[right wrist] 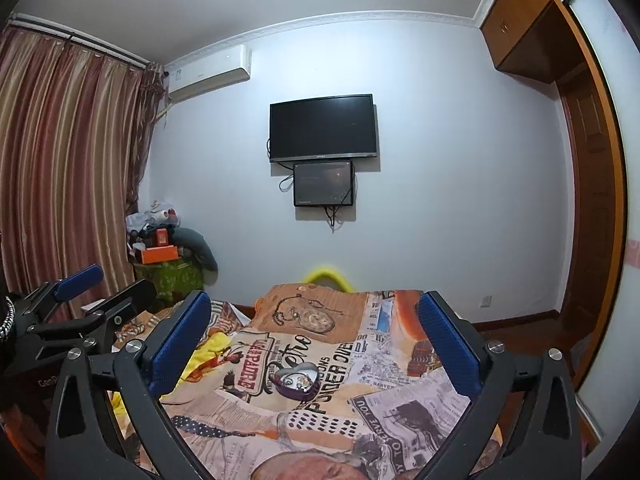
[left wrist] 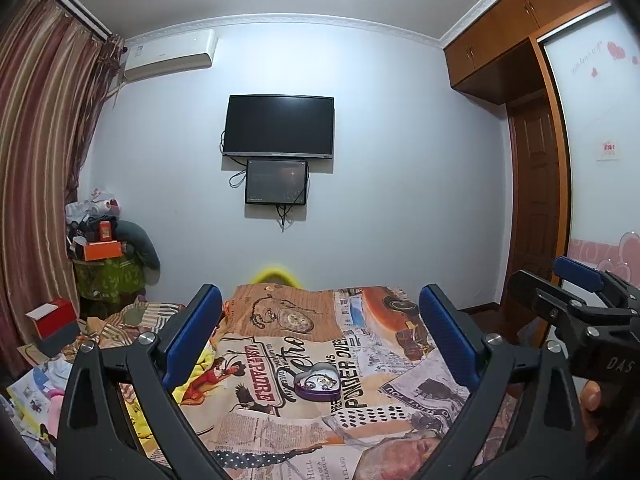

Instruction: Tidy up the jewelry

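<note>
While both black, blue-padded claws, left claw (left wrist: 320, 336) and right claw (right wrist: 316, 340), hang released and empty, the purple heart-shaped tin of jewelry (left wrist: 317, 382) lies apart on the printed bedspread (left wrist: 372, 412), centred just beyond both, neither plainly nearer.

The newspaper-print patchwork bedspread (left wrist: 360, 396) is showing "Retro" and "POWDER OVER", while the right black plastic gripper (left wrist: 560, 280) body is showing "DAS".
</note>
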